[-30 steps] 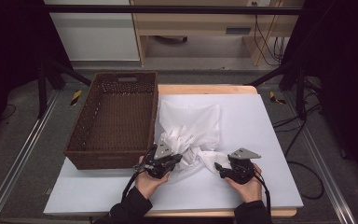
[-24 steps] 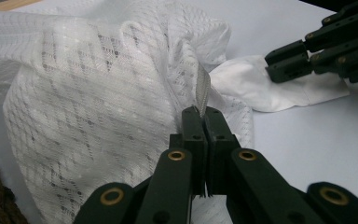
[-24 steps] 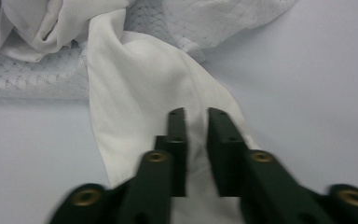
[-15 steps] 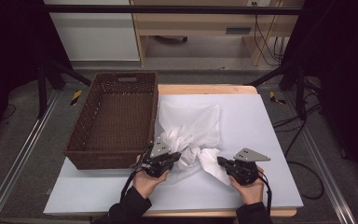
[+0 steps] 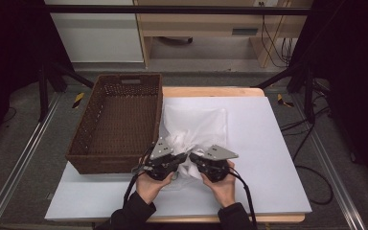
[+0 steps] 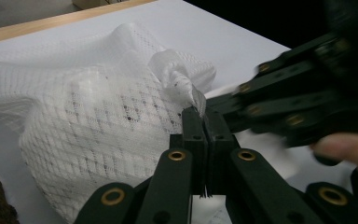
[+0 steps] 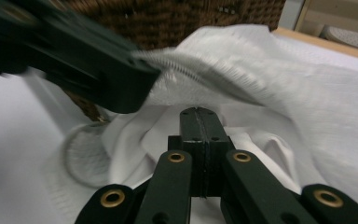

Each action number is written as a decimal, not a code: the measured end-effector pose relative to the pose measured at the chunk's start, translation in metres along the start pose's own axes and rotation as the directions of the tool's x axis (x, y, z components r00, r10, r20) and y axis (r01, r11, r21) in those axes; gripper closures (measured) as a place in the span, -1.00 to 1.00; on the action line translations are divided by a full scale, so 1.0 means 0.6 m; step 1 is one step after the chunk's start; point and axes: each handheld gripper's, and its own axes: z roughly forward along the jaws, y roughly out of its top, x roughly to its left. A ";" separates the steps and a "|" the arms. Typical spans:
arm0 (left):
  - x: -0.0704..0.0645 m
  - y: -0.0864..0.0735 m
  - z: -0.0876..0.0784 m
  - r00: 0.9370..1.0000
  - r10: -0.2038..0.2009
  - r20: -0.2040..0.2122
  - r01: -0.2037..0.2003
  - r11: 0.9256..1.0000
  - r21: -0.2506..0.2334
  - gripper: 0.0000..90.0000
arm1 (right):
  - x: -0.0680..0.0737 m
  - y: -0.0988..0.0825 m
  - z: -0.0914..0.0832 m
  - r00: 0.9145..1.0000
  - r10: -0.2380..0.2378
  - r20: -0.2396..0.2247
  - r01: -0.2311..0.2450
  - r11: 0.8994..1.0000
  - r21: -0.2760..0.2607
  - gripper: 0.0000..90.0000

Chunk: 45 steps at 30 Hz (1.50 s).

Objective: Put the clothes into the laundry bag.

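while both grippers clamped on white mesh cloth (image 5: 195, 128), wicker basket (image 5: 117, 120) just beside, l side

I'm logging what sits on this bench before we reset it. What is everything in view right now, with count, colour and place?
Mesh bag: one, white, crumpled on the sheet just right of the basket, near edge bunched between the two grippers.
Wicker basket: one, dark brown, on the table's left side, nothing visible inside.
Sheet: one, white, covering most of the tabletop.
Table: one, light wood, edge showing at the far side.
Left gripper: one, black, jaws closed on a twist of the mesh bag.
Right gripper: one, black, jaws closed with white cloth just ahead; whether it pinches any is unclear.
Hands: two, at the near edge, one holding each gripper.
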 end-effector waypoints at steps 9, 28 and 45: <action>-0.003 -0.006 0.008 1.000 0.026 -0.012 -0.026 0.999 0.036 0.98 | -0.010 -0.009 0.074 0.996 -0.030 0.082 0.026 0.998 0.051 1.00; 0.011 -0.024 0.021 0.999 0.041 -0.031 -0.038 0.997 0.068 0.98 | -0.074 -0.062 -0.127 0.993 0.066 0.099 -0.068 0.998 0.015 -0.10; 0.008 -0.028 0.023 0.998 0.047 -0.042 -0.044 0.997 0.061 0.97 | -0.075 -0.122 -0.111 0.979 0.151 0.134 -0.181 0.952 0.246 0.64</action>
